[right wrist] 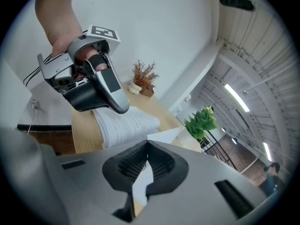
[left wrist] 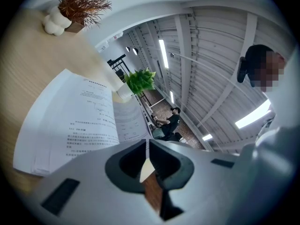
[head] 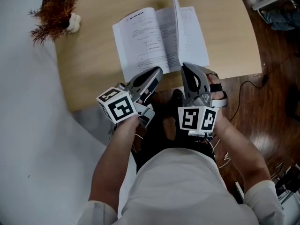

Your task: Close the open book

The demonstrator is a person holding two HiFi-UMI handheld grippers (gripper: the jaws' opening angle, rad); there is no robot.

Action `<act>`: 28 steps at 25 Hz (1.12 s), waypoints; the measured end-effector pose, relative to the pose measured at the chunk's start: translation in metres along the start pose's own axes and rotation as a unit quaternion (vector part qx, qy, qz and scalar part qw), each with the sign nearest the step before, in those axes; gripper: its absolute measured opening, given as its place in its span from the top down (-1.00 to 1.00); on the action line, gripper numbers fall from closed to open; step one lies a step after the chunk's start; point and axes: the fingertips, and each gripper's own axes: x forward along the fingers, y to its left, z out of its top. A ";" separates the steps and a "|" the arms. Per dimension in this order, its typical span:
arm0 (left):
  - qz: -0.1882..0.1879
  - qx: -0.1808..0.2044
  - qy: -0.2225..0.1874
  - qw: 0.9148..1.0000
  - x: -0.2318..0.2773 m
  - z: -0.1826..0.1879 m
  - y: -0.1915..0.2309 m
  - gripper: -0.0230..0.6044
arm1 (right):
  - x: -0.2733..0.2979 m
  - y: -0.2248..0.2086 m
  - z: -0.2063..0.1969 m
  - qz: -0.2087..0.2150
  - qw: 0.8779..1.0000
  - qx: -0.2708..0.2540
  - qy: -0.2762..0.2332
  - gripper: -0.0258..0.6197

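Note:
The open book [head: 140, 41] lies on the wooden table [head: 93, 55], close to its near edge. One page [head: 176, 27] stands upright from the right half. My right gripper [head: 184, 65] is at that page's near bottom edge, shut on it, and white paper [right wrist: 164, 136] runs out from the jaw tips in the right gripper view [right wrist: 147, 143]. My left gripper [head: 158, 71] is shut and holds nothing. It hovers at the near edge of the left-hand page [left wrist: 70, 121], and only table edge and floor show through its jaw gap [left wrist: 147, 142]. The right gripper view also shows the left gripper [right wrist: 119, 107] over the book [right wrist: 124, 125].
A dried brown plant decoration [head: 54, 11] stands at the table's far left corner. A green potted plant [left wrist: 139, 81] stands beyond the book. A white wall runs along the left. Dark wooden floor with a cable [head: 248, 86] lies to the right.

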 end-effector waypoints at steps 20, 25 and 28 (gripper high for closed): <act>0.020 0.006 0.012 1.000 0.009 -0.014 -0.001 0.93 | 0.009 -0.014 -0.052 -0.006 0.992 0.119 0.052 0.91; 0.026 0.006 0.016 1.000 0.009 -0.018 0.001 0.93 | 0.012 -0.013 -0.061 -0.004 0.989 0.138 0.061 0.91; 0.023 0.006 0.020 1.000 0.010 -0.021 0.000 0.93 | 0.013 -0.012 -0.068 -0.001 0.985 0.159 0.070 0.91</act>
